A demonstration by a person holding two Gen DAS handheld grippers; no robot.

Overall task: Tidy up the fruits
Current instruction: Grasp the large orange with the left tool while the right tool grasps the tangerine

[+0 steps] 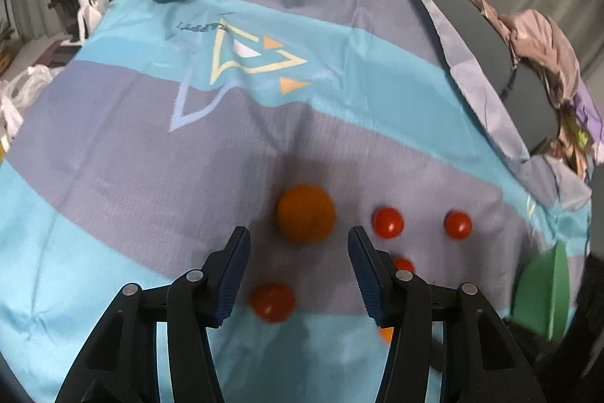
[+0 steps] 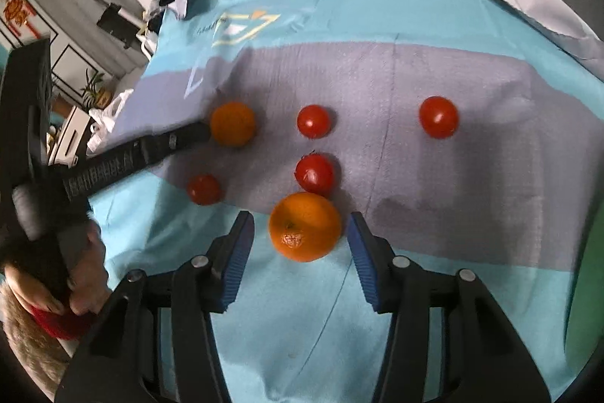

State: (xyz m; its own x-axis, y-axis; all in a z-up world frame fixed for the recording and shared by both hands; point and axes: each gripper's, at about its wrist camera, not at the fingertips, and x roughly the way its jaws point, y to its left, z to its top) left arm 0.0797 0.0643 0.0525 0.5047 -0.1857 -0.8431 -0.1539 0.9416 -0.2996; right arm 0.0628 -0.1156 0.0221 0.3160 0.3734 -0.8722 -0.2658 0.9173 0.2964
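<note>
Oranges (image 2: 305, 227), tomatoes (image 2: 314, 173) on striped cloth (image 2: 377, 308)

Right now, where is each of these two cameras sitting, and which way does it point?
Left wrist: on the left hand-held gripper, looking down its open fingers at an orange on the striped cloth.
Right wrist: on the right hand-held gripper, open around a nearer orange; the person's left hand shows.
Shared: the far orange, cherry tomatoes, cloth.

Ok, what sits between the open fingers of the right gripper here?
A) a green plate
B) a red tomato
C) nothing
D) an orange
D: in the right wrist view the near orange lies on the cloth between the wide-open fingers of the right gripper, untouched by either pad.
</note>
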